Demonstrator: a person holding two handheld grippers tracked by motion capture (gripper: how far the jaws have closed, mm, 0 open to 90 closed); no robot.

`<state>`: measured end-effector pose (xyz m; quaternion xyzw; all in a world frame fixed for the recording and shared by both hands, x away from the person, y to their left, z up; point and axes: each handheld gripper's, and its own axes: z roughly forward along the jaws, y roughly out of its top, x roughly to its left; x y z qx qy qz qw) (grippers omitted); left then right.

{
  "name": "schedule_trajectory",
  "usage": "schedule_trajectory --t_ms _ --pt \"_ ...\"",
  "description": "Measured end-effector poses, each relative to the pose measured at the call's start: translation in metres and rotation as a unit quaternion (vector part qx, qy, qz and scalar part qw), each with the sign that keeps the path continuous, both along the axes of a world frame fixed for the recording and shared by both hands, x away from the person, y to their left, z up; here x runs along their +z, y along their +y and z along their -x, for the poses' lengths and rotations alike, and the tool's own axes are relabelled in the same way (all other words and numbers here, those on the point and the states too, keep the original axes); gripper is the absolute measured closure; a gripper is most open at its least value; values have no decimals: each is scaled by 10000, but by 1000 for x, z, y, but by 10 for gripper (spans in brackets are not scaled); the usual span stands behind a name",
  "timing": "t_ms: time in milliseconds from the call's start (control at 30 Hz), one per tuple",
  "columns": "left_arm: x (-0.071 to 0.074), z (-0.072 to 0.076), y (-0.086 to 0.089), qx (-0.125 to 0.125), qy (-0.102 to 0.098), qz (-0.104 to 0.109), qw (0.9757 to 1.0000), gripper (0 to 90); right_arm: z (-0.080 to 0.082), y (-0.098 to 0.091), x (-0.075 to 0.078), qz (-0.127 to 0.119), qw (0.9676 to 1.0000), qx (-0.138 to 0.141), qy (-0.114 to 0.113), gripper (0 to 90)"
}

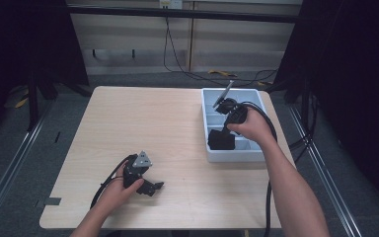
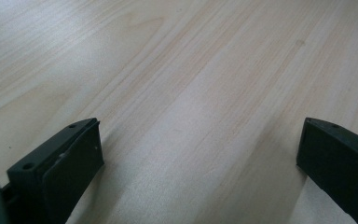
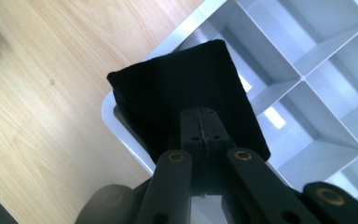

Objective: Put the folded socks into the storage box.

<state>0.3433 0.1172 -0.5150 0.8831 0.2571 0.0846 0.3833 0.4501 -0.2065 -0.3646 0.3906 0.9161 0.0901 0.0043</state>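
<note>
The right gripper (image 1: 223, 139), at about three o'clock on the wooden table (image 1: 143, 123), points down into the near-left compartment of the pale grey divided tray (image 1: 256, 96); the right hand (image 1: 249, 126) grips its body from above, forearm running back to five o'clock. Its jaws are pressed together, pinching the black folded cloth (image 3: 186, 93) at its near edge, above the tray's corner. At seven o'clock the left hand (image 1: 123, 190) rests the left gripper (image 2: 200, 158) low on the tabletop, jaws spread wide over bare wood.
</note>
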Motion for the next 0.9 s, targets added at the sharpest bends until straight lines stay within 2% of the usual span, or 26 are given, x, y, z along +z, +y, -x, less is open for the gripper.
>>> schedule_trajectory --t_ms 100,167,233,267,367,433,533,567,900 --pt "0 0 0 8 -7 -5 10000 0 -2 3 -6 39 10000 50 30 900" --pt "0 0 0 13 -13 0 10000 0 -2 5 -7 34 10000 -17 88 900" --pt "0 0 0 12 -14 3 10000 0 -2 6 -12 41 10000 52 65 900" --pt "0 0 0 15 -15 1 10000 0 -2 8 -18 145 9997 100 156 900" --pt "0 0 0 15 -17 2 10000 0 -2 8 -26 175 9995 183 187 900" --pt "0 0 0 18 -17 4 10000 0 0 8 -29 108 9996 114 238 900" --pt "0 0 0 19 -17 3 10000 0 1 8 -30 152 9994 74 292 900" --pt "0 0 0 19 -18 4 10000 0 1 7 -32 143 9994 155 286 900" --pt "0 0 0 -14 -29 -33 10000 0 3 6 -46 109 9991 239 318 900"
